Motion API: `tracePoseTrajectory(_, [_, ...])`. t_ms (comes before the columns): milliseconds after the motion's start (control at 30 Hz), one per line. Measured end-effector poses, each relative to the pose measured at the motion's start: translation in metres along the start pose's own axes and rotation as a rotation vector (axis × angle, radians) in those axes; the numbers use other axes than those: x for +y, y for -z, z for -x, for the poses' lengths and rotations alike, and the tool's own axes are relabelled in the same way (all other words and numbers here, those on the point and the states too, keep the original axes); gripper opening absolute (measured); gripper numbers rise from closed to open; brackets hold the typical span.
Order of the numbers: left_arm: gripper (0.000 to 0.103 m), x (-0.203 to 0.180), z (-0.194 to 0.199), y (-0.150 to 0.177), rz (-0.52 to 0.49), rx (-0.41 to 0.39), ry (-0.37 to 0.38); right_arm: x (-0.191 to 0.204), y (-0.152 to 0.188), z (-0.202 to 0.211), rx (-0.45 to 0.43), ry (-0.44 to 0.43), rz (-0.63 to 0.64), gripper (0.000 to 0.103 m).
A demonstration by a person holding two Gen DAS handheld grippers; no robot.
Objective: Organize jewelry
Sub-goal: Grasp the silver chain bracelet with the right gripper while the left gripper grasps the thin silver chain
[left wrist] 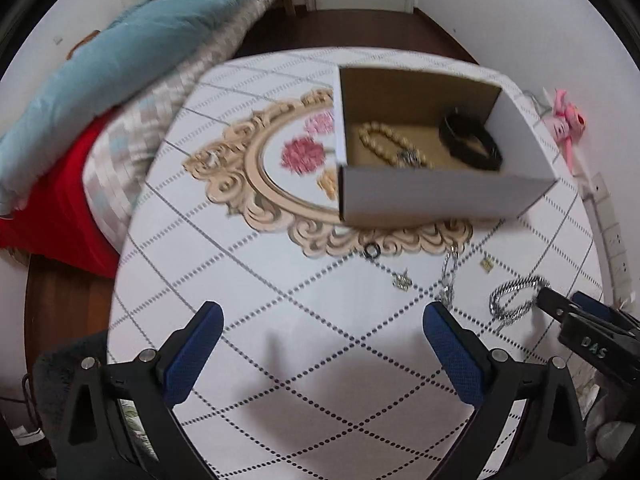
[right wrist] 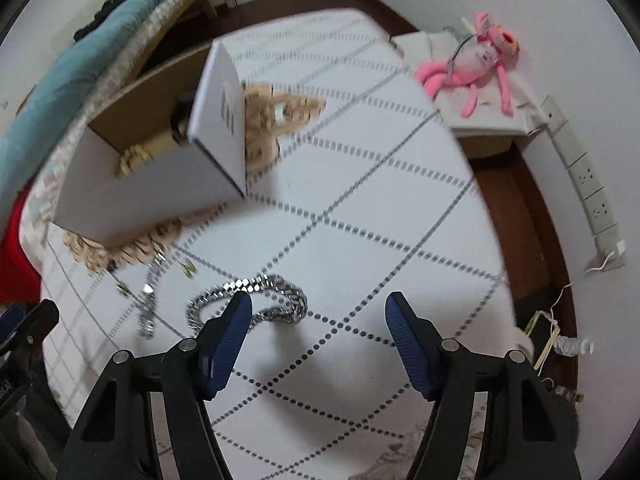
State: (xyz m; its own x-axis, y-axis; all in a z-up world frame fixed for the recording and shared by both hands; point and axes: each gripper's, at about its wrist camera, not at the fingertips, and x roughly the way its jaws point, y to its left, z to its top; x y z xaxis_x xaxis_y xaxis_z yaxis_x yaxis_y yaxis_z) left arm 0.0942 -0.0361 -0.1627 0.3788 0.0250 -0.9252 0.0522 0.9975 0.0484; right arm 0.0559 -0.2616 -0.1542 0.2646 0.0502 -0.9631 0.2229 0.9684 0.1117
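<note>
Right wrist view: right claw (right wrist: 318, 312) spread, empty, its left finger over the silver chain (right wrist: 256, 300) lying loose on the table (right wrist: 400, 200), likely lining up a pinch; box (right wrist: 160, 184) sits beyond-left. Left claw (left wrist: 322, 320) spread, empty.

small charms (left wrist: 401, 280) blurred, box (right wrist: 152, 184) smeared

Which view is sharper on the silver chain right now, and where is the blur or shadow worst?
Right wrist view: the thick silver curb-link chain reads fairly sharp, while the white cardboard box and beige scrollwork are smeared. Left wrist view: the chain is small and soft near the bulging fisheye edge, the small trinkets are blurred, and a soft gripper shadow covers the white dotted tablecloth.
</note>
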Motion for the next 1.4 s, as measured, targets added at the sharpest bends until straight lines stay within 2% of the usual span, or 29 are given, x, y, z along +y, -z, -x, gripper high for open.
tracePoseTrajectory(133, [0.102, -0.01, -0.007, 0.005, -0.024, 0.017, 0.025, 0.016, 0.007, -0.004, -0.03, 0.054, 0.067, 0.06])
tracePoseTrajectory(167, [0.102, -0.014, -0.008, 0.006, -0.034, 0.02, 0.029, 0.02, 0.007, -0.004, -0.042, 0.05, 0.083, 0.051])
tracePoseTrajectory(200, [0.101, -0.018, -0.01, 0.007, -0.045, 0.023, 0.034, 0.023, 0.007, -0.004, -0.048, 0.064, 0.096, 0.034])
tracePoseTrajectory(267, [0.101, -0.023, -0.012, 0.006, -0.059, 0.028, 0.04, 0.026, 0.007, -0.004, -0.055, 0.07, 0.118, 0.008])
tracePoseTrajectory(367, [0.089, -0.032, -0.016, 0.005, -0.077, 0.039, 0.055, 0.019, 0.008, -0.002, -0.059, 0.046, 0.096, 0.008])
tracePoseTrajectory(700, [0.088, -0.058, -0.032, 0.0, -0.107, 0.078, 0.098, -0.036, 0.006, 0.022, -0.099, 0.02, -0.052, 0.008])
tracePoseTrajectory(767, [0.081, -0.066, -0.035, -0.002, -0.125, 0.083, 0.104, -0.041, 0.006, 0.02, -0.094, 0.02, -0.068, 0.008])
tracePoseTrajectory(833, [0.078, -0.073, -0.038, -0.002, -0.141, 0.09, 0.101, -0.044, 0.006, 0.017, -0.089, 0.017, -0.082, 0.008])
tracePoseTrajectory(867, [0.075, -0.076, -0.04, -0.002, -0.15, 0.093, 0.097, -0.044, 0.007, 0.016, -0.086, 0.016, -0.087, 0.008])
tracePoseTrajectory(967, [0.058, -0.077, -0.04, -0.003, -0.153, 0.087, 0.113, -0.048, 0.005, 0.012, -0.078, 0.009, -0.096, 0.008])
tracePoseTrajectory(1033, [0.038, -0.08, -0.037, -0.004, -0.167, 0.075, 0.119, -0.048, 0.005, 0.011, -0.076, 0.006, -0.1, 0.008])
tracePoseTrajectory(1067, [0.019, -0.082, -0.036, -0.004, -0.175, 0.072, 0.123, -0.048, 0.005, 0.011, -0.074, 0.003, -0.101, 0.008])
tracePoseTrajectory(1100, [0.007, -0.083, -0.036, -0.006, -0.182, 0.075, 0.13, -0.047, 0.004, 0.011, -0.076, 0.003, -0.1, 0.008])
tracePoseTrajectory(1233, [0.007, -0.081, -0.036, -0.008, -0.165, 0.088, 0.186, -0.045, 0.003, 0.016, -0.081, -0.017, -0.099, 0.008])
tracePoseTrajectory(1400, [0.006, -0.073, -0.014, -0.012, -0.141, 0.073, 0.257, -0.036, 0.0, 0.038, -0.111, -0.075, -0.083, 0.008])
